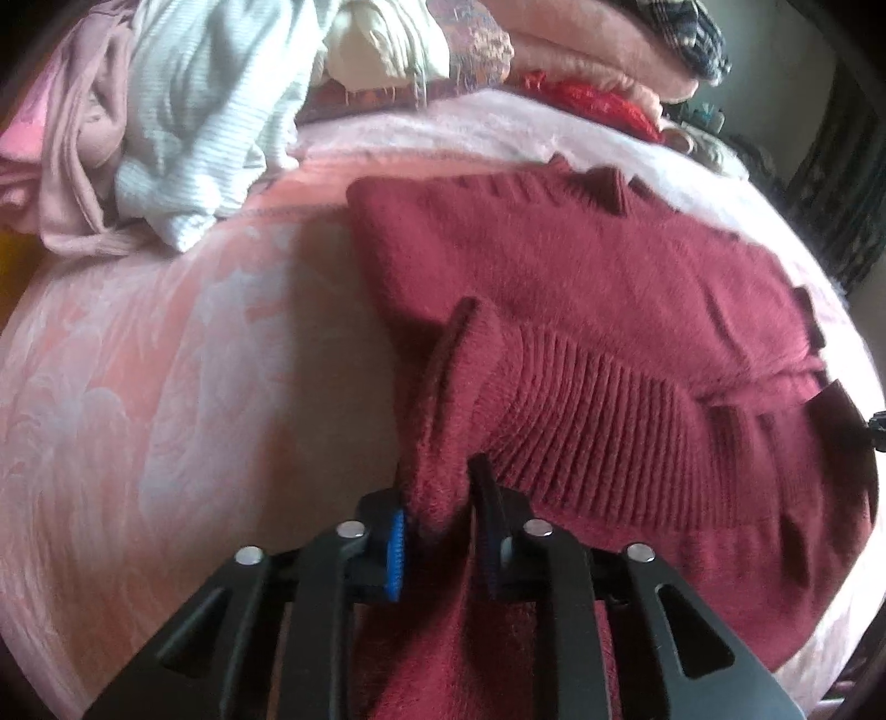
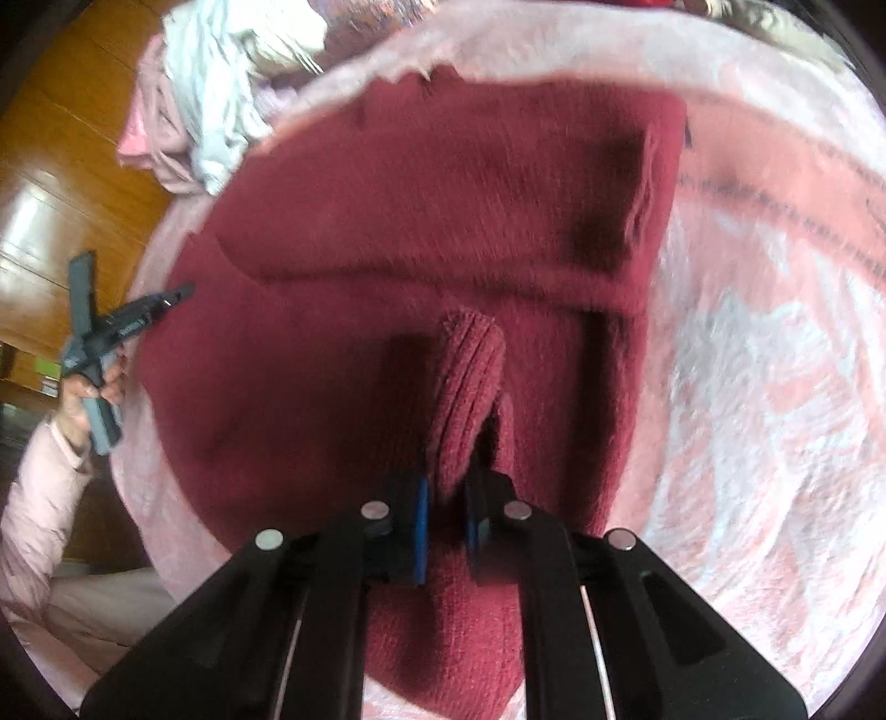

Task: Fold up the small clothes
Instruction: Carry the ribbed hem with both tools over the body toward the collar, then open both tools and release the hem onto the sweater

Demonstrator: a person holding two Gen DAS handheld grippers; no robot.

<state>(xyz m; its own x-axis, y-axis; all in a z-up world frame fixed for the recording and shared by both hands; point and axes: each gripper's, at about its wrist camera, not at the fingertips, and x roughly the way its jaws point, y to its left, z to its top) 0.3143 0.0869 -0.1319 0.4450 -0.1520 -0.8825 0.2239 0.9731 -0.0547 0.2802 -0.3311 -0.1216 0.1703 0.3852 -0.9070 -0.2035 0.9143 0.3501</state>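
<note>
A dark red knitted sweater [image 1: 581,277] lies spread on the pink patterned bed cover [image 1: 138,387]. My left gripper [image 1: 437,509] is shut on a raised fold of the sweater's edge, beside the ribbed hem [image 1: 598,421], with the cloth pinched between its blue pad and its dark pad. In the right wrist view the sweater [image 2: 387,221] fills the middle. There my right gripper [image 2: 446,504] is shut on a bunched piece of the ribbed hem [image 2: 470,360], which stands up between the fingers.
A heap of clothes lies at the bed's far side: a white ribbed garment [image 1: 210,111], a pale pink one [image 1: 77,166], folded pink blankets [image 1: 598,50]. A hand in a pink sleeve [image 2: 72,399] holds the other gripper's handle. Wooden floor [image 2: 66,166] lies beyond the bed's edge.
</note>
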